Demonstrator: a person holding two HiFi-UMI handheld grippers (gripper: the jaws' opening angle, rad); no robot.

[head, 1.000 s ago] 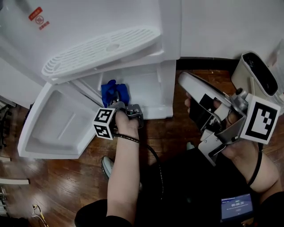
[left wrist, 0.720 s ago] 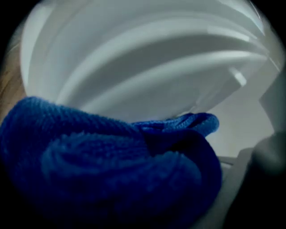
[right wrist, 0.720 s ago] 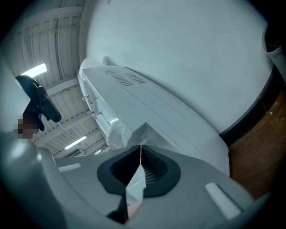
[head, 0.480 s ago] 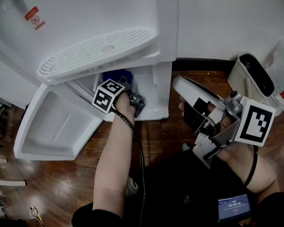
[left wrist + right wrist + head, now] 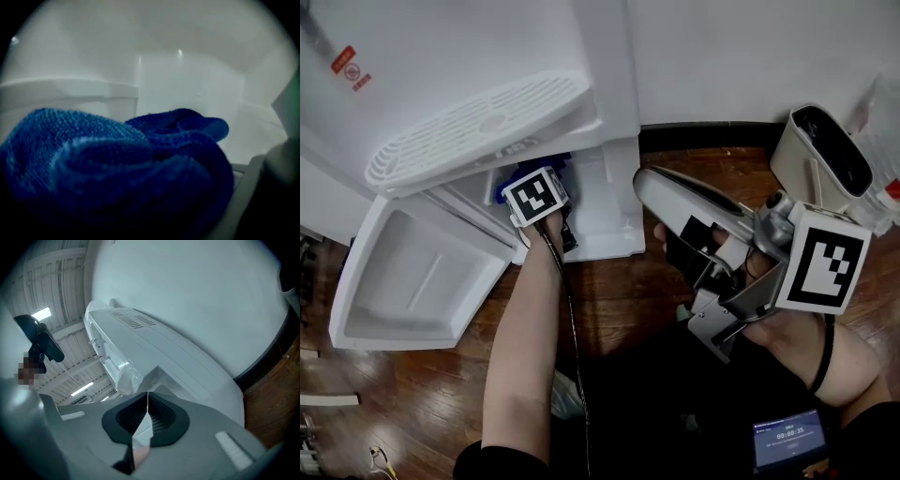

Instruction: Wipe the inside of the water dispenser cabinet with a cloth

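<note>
Right hand-held gripper (image 5: 147,399) closed, empty

The left claw (image 5: 538,201) is deeper inside the cabinet (image 5: 614,208), rolled so its marker cube (image 5: 532,195) faces up; the blue cloth (image 5: 551,161) it carries shows less.

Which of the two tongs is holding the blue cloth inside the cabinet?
The left tongs: they grip the blue cloth inside the open cabinet. The right tongs are shut, empty, and held outside it.
</note>
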